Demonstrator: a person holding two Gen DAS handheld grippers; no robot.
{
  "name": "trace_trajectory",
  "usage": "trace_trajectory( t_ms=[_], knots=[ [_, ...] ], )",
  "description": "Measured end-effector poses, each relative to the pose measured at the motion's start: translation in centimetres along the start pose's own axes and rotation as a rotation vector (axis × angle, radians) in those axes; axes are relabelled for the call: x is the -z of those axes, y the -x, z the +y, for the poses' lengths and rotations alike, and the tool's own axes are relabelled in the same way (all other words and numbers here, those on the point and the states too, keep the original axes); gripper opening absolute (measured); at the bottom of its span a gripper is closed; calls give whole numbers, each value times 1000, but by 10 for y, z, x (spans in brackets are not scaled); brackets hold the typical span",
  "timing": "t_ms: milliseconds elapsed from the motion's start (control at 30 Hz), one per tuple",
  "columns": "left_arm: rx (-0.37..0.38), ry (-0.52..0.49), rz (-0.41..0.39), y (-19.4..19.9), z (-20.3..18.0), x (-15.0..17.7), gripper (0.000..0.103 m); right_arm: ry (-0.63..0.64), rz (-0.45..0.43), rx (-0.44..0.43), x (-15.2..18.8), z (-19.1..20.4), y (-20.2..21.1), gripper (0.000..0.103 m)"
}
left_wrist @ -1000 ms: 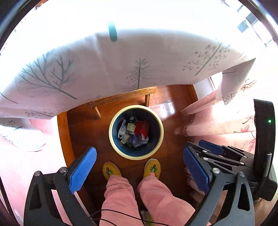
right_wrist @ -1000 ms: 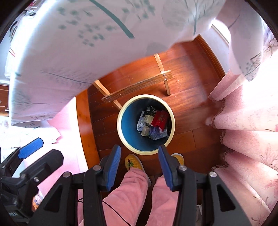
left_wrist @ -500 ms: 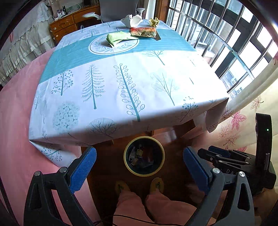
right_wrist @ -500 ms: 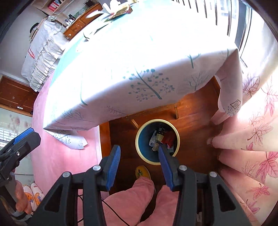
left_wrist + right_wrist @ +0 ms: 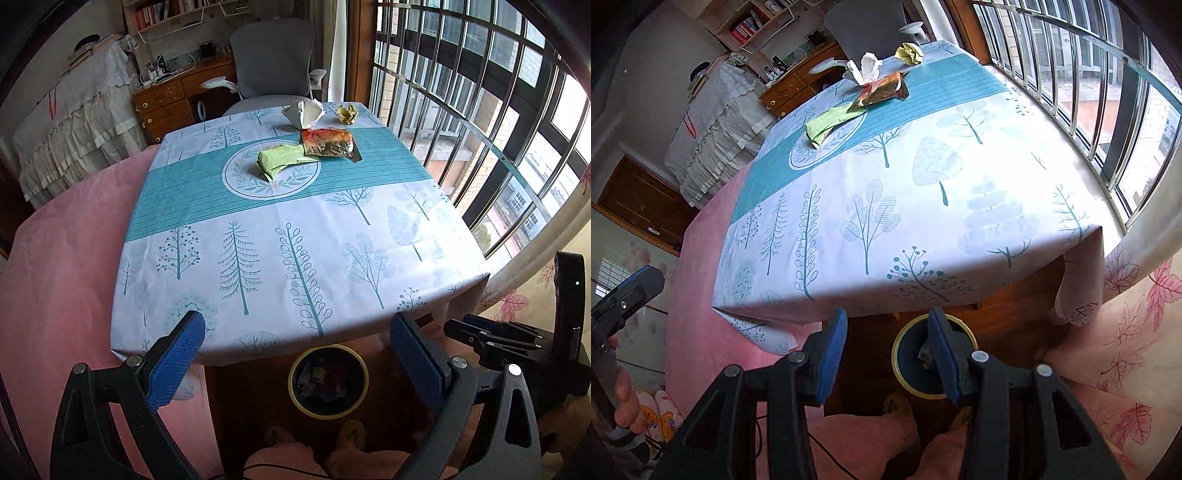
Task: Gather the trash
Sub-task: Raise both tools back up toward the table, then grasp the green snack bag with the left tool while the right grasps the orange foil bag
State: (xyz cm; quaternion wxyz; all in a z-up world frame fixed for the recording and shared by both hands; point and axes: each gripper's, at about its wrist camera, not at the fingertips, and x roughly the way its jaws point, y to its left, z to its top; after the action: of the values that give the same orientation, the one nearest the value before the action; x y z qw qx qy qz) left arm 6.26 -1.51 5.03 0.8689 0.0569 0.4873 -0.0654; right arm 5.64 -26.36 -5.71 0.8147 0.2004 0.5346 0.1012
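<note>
**Jaws spread on both sides, nothing held**

Left gripper (image 5: 295, 354): jaws wide apart, blue pads bare, gripping nothing, hovering near the front edge of the table (image 5: 258, 258). Right gripper (image 5: 888, 354): jaws parted more narrowly, likewise holding nothing, hanging over the floor in front of the table.

From left to right across the far half of the table: green wrapper (image 5: 282, 159) lying on the round leaf print at the centre of the teal band; foil snack packet (image 5: 327, 142) just beside it to the right, edges touching or overlapping; white crumpled tissue (image 5: 303, 112) beyond the packet, near the far edge; yellowish paper ball (image 5: 348, 113) further right, apart from the tissue, near the far right corner.

Down on the wooden floor, just in front of the near table edge: round trash bin (image 5: 328, 382) with a pale yellow rim, already holding several wrappers. Seen between the left jaws; partly hidden behind the right finger in the right wrist view.
</note>
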Motion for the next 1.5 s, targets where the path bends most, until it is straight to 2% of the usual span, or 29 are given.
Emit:
trace_trajectory(
  t_ms=[300,567,733,867,1067,1133,1167,1367,1500],
  knots=[
    [15,-36,18,-31,-1,-29,99,3,1,26,-30,-2,-13,46],
    [80,-128,20,-86,20,-93,99,-93,-35,96,-81,-4,-38,46],
    [135,-186,70,-134,44,-146,99,-197,-60,128,-122,7,-61,46],
    [160,-239,95,-180,58,-184,99,-222,-78,172,-158,21,-85,46],
    [184,-269,143,-252,65,-229,99,-252,-114,194,-209,33,-116,48],
    [189,-267,155,-272,64,-239,99,-255,-125,201,-224,35,-126,60],
    [190,-266,161,-281,64,-243,99,-256,-131,202,-230,36,-130,62],
    [194,-278,207,-331,57,-256,99,-258,-135,221,-262,33,-155,62],
    [199,-278,230,-348,53,-256,99,-268,-131,235,-277,25,-167,65]
  ],
)
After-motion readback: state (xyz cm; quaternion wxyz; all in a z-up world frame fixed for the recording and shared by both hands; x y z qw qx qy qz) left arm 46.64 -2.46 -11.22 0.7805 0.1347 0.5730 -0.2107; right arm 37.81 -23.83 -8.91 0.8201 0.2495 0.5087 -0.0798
